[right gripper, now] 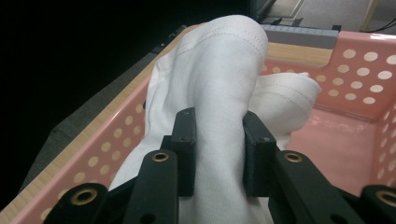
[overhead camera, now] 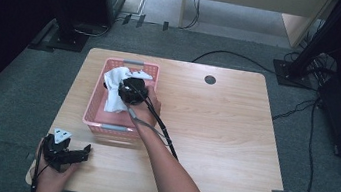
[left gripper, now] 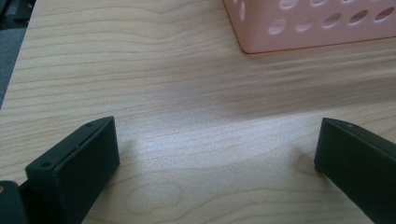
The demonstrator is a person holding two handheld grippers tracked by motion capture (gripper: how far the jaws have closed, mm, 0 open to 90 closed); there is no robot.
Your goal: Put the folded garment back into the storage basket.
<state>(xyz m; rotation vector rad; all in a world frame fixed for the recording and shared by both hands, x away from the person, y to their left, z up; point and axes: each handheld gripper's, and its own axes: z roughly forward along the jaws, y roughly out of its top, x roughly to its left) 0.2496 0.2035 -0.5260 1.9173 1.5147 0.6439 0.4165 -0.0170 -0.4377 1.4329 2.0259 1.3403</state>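
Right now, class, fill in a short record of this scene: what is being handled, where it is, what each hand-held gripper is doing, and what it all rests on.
Item handled: white cloth
Where: over the inside of the pink basket, bunched and partly hanging down
Right hand-held gripper: shut on the cloth, a fold pinched between its jaws
Left hand-held gripper: open, nothing between its jaws, low over the table beside the basket
Surface: wooden table

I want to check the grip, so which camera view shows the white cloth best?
The right gripper view: the white cloth sits large and sharp, pinched between the right gripper jaws over the pink perforated plastic basket. The high view shows it small, partly behind the gripper. The left gripper view shows a basket corner and bare table.
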